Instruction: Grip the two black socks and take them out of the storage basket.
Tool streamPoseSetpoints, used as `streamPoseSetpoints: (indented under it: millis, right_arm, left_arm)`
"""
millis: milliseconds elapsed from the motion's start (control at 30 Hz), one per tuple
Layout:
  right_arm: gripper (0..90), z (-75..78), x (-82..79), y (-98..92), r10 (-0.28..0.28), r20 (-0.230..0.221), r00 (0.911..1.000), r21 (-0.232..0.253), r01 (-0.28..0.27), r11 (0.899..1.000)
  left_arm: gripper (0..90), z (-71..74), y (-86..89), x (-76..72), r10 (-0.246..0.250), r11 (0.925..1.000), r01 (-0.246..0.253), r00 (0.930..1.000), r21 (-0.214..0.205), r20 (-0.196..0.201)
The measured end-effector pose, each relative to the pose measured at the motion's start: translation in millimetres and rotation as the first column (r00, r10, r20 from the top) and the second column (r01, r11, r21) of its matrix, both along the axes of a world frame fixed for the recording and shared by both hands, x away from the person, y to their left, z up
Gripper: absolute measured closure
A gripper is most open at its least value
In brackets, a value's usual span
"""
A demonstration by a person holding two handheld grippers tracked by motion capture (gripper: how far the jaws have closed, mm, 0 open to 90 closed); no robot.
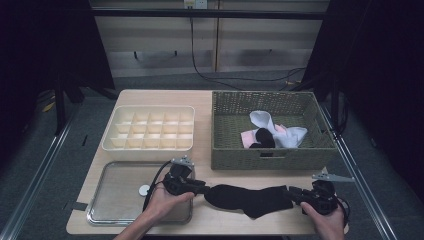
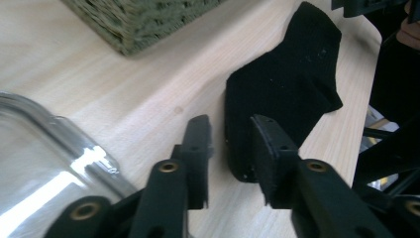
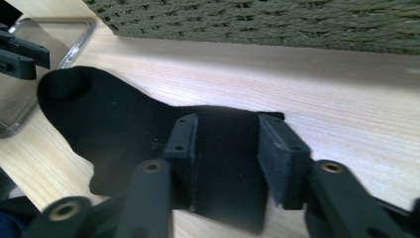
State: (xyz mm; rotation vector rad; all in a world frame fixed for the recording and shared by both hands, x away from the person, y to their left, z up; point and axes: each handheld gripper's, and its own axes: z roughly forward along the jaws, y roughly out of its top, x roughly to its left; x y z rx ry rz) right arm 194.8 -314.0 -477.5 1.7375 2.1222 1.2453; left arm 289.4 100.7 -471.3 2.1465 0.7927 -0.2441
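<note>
A black sock [image 1: 250, 197] lies flat on the wooden table near its front edge, stretched between my two grippers. My left gripper [image 1: 205, 189] is at the sock's toe end, with its jaws apart. In the left gripper view the left gripper [image 2: 230, 124] has the sock's [image 2: 282, 84] rounded end just ahead of the gap, with no pad pressing on it. My right gripper [image 1: 290, 192] is at the cuff end. In the right gripper view the right gripper [image 3: 225, 121] straddles the sock [image 3: 114, 129], which lies slack on the table between the parted jaws.
A woven green basket [image 1: 265, 159] stands behind the sock and holds white socks [image 1: 280, 132], a pink one [image 1: 247, 137] and a black one [image 1: 263, 137]. A cream divided organiser [image 1: 112, 145] sits at the back left. A metal tray [image 1: 115, 200] with a small white disc [image 1: 144, 190] lies under the left hand.
</note>
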Motion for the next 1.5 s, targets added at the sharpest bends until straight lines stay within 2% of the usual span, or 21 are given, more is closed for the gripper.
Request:
streamPoseSetpoints:
  millis: [100,167,267,333,467,633,700,733,800,867,967,1033,1133,1200,1267,1500]
  right_arm:
    - [53.7,1.5,0.4,1.5,0.002,0.002,1.0,0.002,-0.002,1.0]
    - [51.0,3.1,0.8,2.2,0.0,0.009,1.0,0.008,0.0,1.0]
    - [47.1,4.6,2.3,3.1,-0.006,0.007,1.0,0.009,0.006,1.0]
    - [45.5,5.8,3.4,4.2,-0.003,0.007,1.0,0.011,0.003,1.0]
    - [45.5,8.8,8.0,8.7,0.016,0.014,0.9998,0.021,-0.016,1.0]
    - [46.4,20.0,12.9,16.7,0.042,0.046,0.9981,0.035,-0.044,0.998]
    - [47.1,24.9,15.3,19.4,0.052,0.059,0.9969,0.041,-0.054,0.998]
    - [47.4,27.7,16.4,20.4,0.056,0.059,0.9967,0.055,-0.059,0.997]
    - [47.5,34.3,18.8,24.0,0.066,0.064,0.9958,0.057,-0.069,0.996]
    - [49.0,42.3,21.6,27.5,0.08,0.078,0.9937,0.058,-0.085,0.995]
    - [50.4,54.9,26.7,30.9,0.09,0.093,0.9916,0.061,-0.096,0.994]
    - [49.6,60.8,30.9,31.8,0.102,0.103,0.9894,0.066,-0.109,0.992]
    - [48.6,65.5,37.2,32.9,0.106,0.12,0.9871,0.083,-0.116,0.99]
    - [47.8,67.6,40.9,33.4,0.101,0.128,0.9867,0.089,-0.113,0.99]
    - [47.4,70.3,44.0,33.5,0.097,0.139,0.9856,0.106,-0.112,0.988]
    - [47.5,81.0,59.7,33.1,0.089,0.15,0.9847,0.094,-0.104,0.99]
  left_arm:
    - [61.6,5.0,5.7,-1.9,0.003,1.0,-0.003,0.9997,-0.004,0.023]
    - [57.1,7.4,11.1,-3.6,0.008,0.9999,-0.007,0.9997,-0.014,0.021]
    - [61.9,9.2,21.2,-6.2,0.01,0.9995,-0.009,0.9995,-0.031,0.029]
    - [60.3,9.6,27.6,-6.7,0.023,0.9992,-0.022,0.9993,-0.033,0.031]
    - [54.4,11.4,37.1,-9.7,0.045,0.998,-0.043,0.998,-0.046,0.045]
    - [46.1,11.3,54.0,-16.0,0.071,0.9974,-0.069,0.9956,-0.022,0.061]
    - [42.2,10.8,61.5,-17.7,0.087,0.996,-0.086,0.9954,-0.022,0.039]
    - [40.7,10.3,65.2,-19.0,0.09,0.9957,-0.089,0.9948,-0.023,0.046]
    - [40.6,8.9,72.5,-21.4,0.102,0.9947,-0.101,0.9931,-0.019,0.058]
    - [40.2,5.8,79.3,-21.9,0.128,0.9915,-0.127,0.9904,-0.03,0.052]
    - [40.2,2.6,87.0,-21.2,0.142,0.9899,-0.141,0.9887,-0.018,0.048]
    - [39.1,1.9,90.2,-20.7,0.164,0.9864,-0.164,0.985,-0.013,0.053]
    - [39.1,-2.2,95.0,-19.1,0.166,0.9861,-0.166,0.9851,-0.015,0.045]
    - [39.1,-2.7,95.8,-19.8,0.173,0.9848,-0.174,0.9831,0.007,0.059]
    - [38.4,-1.7,97.3,-20.0,0.178,0.9839,-0.178,0.9824,-0.011,0.055]
    - [39.6,0.5,106.7,-20.6,0.199,0.98,-0.198,0.9778,-0.016,0.066]
